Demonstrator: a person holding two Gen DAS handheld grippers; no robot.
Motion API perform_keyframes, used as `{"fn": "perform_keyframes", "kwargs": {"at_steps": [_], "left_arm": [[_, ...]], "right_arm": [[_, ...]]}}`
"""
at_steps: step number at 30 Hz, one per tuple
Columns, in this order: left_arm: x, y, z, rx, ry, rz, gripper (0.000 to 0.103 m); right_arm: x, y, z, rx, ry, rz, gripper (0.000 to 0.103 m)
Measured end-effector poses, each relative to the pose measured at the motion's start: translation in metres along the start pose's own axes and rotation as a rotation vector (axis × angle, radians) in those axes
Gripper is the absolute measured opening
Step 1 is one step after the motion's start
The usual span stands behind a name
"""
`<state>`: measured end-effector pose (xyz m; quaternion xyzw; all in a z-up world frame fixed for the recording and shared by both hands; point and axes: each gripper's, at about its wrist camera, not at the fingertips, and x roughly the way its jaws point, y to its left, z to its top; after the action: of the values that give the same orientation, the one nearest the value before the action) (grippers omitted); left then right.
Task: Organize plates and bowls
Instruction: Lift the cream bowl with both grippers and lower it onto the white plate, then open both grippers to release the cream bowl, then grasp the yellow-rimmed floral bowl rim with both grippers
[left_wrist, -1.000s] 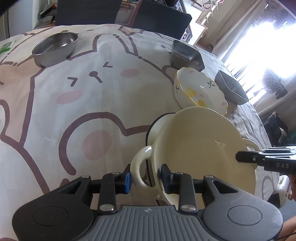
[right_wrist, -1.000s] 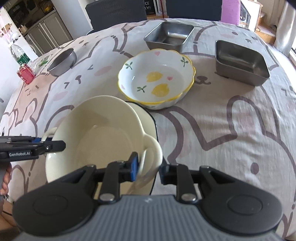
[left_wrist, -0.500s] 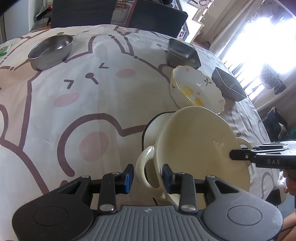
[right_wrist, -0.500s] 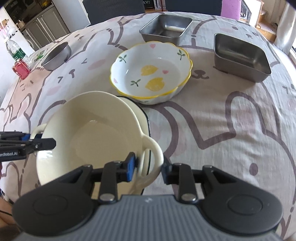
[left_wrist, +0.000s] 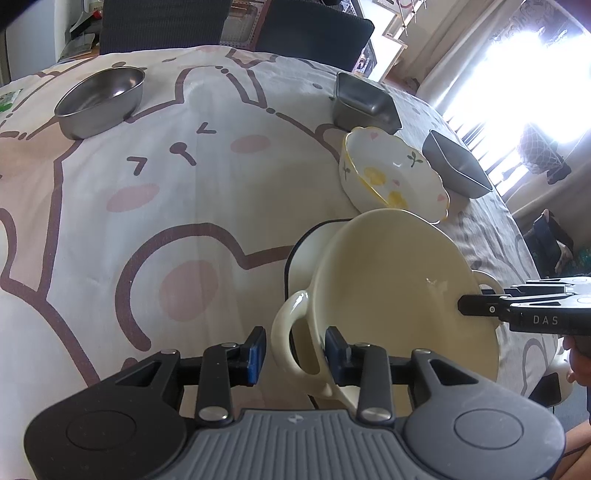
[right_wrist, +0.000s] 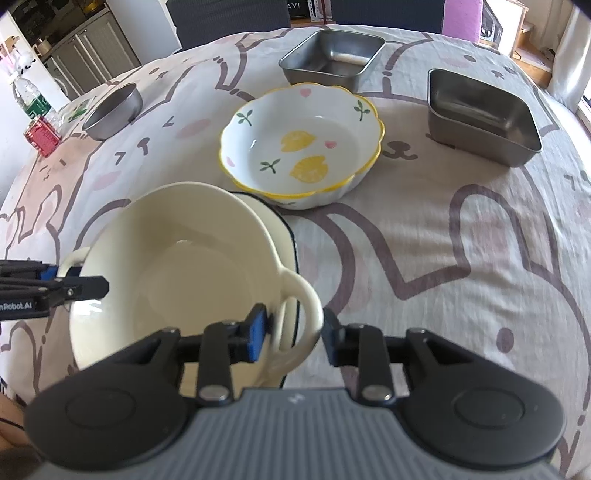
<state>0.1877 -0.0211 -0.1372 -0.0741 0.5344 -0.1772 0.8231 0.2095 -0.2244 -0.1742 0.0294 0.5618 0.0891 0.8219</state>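
A cream two-handled bowl (left_wrist: 399, 288) (right_wrist: 177, 273) rests tilted in a cream dish with a dark rim (left_wrist: 301, 254) (right_wrist: 284, 236) on the bunny-print cloth. My left gripper (left_wrist: 295, 350) straddles the bowl's left handle (left_wrist: 284, 332), with a gap at each pad. My right gripper (right_wrist: 294, 334) straddles the opposite handle (right_wrist: 299, 306); its jaws are opening, and the handle sits loose between them. Each gripper's tip also shows at the bowl's far rim in the other wrist view.
A scalloped white bowl with lemon print (right_wrist: 303, 147) sits just beyond the cream dish. Two square steel trays (right_wrist: 332, 55) (right_wrist: 480, 114) stand at the back and right. A round steel bowl (left_wrist: 99, 99) is far left. A bottle and red box (right_wrist: 38, 122) stand at the table edge.
Both pairs of jaws have spread wider off the bowl's handles. The bowl has stayed on the dark-rimmed dish, and neither hand has shifted.
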Motion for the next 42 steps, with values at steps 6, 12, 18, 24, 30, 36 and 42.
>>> {"fn": "perform_keyframes", "kwargs": {"at_steps": [6,12,18,24,30,36,42], "left_arm": [[0.000,0.000,-0.001,0.016,0.004,0.016,0.045],[-0.002,0.000,-0.001,0.013,0.008,0.015,0.084],[-0.008,-0.005,-0.002,0.035,-0.011,-0.005,0.100],[-0.017,-0.010,0.000,0.049,-0.041,-0.026,0.103],[-0.035,-0.017,0.009,0.061,-0.087,-0.045,0.103],[-0.056,-0.025,0.046,0.080,-0.188,-0.016,0.103],[-0.047,-0.040,0.096,0.152,-0.234,-0.002,0.095]], "right_arm": [[0.001,-0.002,-0.001,0.008,-0.001,-0.027,0.056],[0.004,-0.012,-0.001,0.062,0.012,-0.007,0.066],[0.003,-0.008,-0.004,0.018,0.014,0.015,0.080],[-0.012,-0.007,-0.002,0.031,-0.044,0.047,0.100],[-0.033,-0.013,0.003,0.066,-0.172,0.059,0.103],[-0.053,-0.034,0.019,0.162,-0.299,0.057,0.103],[-0.056,-0.062,0.045,0.332,-0.360,0.034,0.102]]}}
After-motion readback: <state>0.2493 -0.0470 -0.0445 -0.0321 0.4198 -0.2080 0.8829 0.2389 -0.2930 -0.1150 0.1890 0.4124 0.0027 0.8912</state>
